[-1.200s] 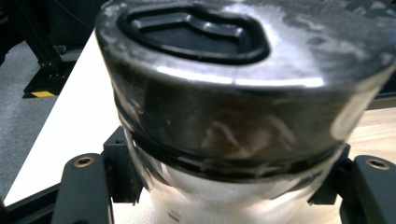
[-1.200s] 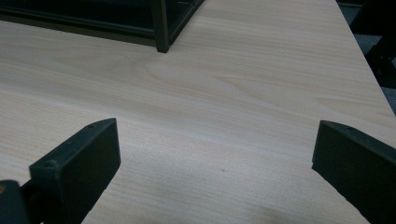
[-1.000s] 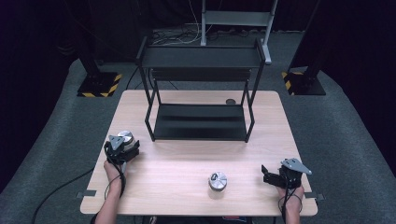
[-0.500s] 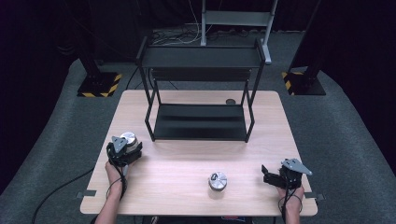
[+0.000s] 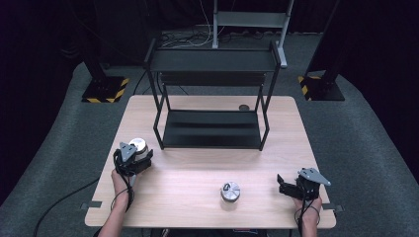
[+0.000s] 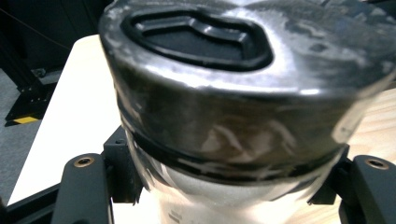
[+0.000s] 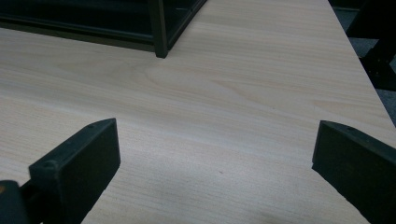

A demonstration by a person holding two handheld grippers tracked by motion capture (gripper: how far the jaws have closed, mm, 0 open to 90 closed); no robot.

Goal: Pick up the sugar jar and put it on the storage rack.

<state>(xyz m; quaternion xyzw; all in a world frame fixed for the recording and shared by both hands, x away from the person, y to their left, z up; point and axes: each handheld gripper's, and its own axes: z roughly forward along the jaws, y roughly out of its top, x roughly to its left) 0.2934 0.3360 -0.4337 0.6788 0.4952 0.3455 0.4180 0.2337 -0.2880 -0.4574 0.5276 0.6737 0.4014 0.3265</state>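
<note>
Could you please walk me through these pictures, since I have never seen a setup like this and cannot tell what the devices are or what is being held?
A person sits at a wooden table and holds a hand-operated two-jaw gripper in each hand. The high view looks down from above; the other two pictures come from small cameras riding on each gripper, looking along its black jaws. On the table stand a black two-tier metal rack and a small lidded jar. The left gripper is shut on a second jar, seen close up in the left gripper view with its dark lid. The right gripper is open, with bare tabletop between its jaws.
</note>
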